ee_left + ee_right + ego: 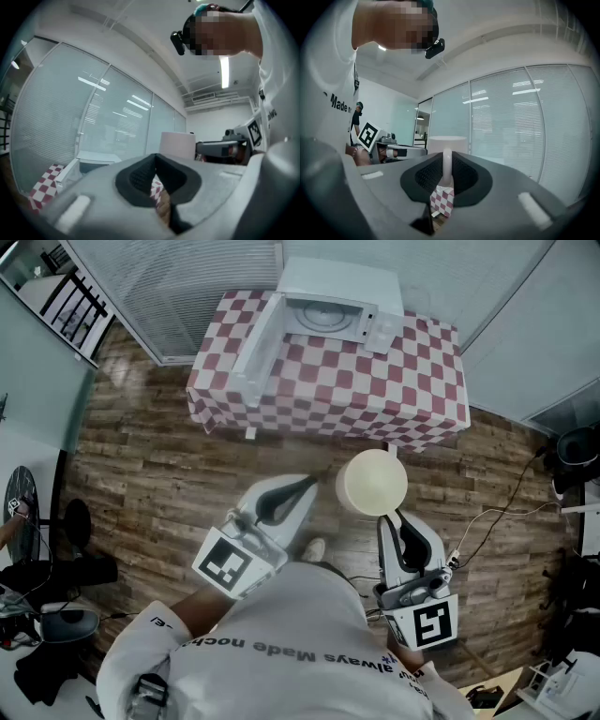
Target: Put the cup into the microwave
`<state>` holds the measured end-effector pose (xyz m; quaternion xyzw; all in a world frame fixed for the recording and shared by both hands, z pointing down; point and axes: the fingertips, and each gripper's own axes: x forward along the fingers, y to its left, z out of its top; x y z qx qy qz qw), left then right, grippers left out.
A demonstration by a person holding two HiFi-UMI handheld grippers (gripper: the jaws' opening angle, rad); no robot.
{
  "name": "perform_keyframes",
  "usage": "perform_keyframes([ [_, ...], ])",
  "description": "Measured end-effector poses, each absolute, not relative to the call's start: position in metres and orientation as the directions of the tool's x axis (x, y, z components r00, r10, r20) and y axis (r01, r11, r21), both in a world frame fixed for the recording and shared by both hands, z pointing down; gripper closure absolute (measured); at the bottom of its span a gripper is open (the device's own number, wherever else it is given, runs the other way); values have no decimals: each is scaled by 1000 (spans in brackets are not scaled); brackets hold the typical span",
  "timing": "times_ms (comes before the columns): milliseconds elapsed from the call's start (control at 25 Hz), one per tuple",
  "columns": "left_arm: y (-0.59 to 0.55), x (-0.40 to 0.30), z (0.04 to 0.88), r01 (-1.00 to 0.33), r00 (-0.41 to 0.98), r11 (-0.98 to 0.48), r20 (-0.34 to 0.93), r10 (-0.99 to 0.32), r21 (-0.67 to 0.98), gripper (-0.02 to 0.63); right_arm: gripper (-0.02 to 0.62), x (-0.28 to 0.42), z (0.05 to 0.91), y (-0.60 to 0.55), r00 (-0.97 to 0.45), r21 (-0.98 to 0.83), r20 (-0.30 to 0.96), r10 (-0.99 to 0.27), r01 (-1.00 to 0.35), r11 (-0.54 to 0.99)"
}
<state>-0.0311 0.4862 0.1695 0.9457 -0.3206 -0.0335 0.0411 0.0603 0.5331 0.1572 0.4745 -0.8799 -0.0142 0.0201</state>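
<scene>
Head view: one cup (372, 482), one microwave (339, 285)

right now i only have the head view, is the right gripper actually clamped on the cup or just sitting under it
Observer: Clamped. In the right gripper view, the right gripper has its jaws shut on the handle of the cup, and the handle stands upright between them.
Operator: ok and the left one, anything in it
Observer: No. The left gripper view shows the left gripper with its jaw tips together and nothing between them. The cup is off to its right and does not touch it.
</scene>
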Motion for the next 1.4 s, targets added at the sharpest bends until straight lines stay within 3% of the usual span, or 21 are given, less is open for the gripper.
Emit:
perform_keyframes([
  [760, 472, 9, 188, -658, 747, -742, -19, -665, 129, 603, 554, 113, 169, 516, -568, 28, 33, -822, -822, 569],
  [1400, 346, -28, 178, -659, 741, -740, -51, -669, 137, 603, 554, 76, 163, 392, -566, 57, 27, -824, -822, 567],
])
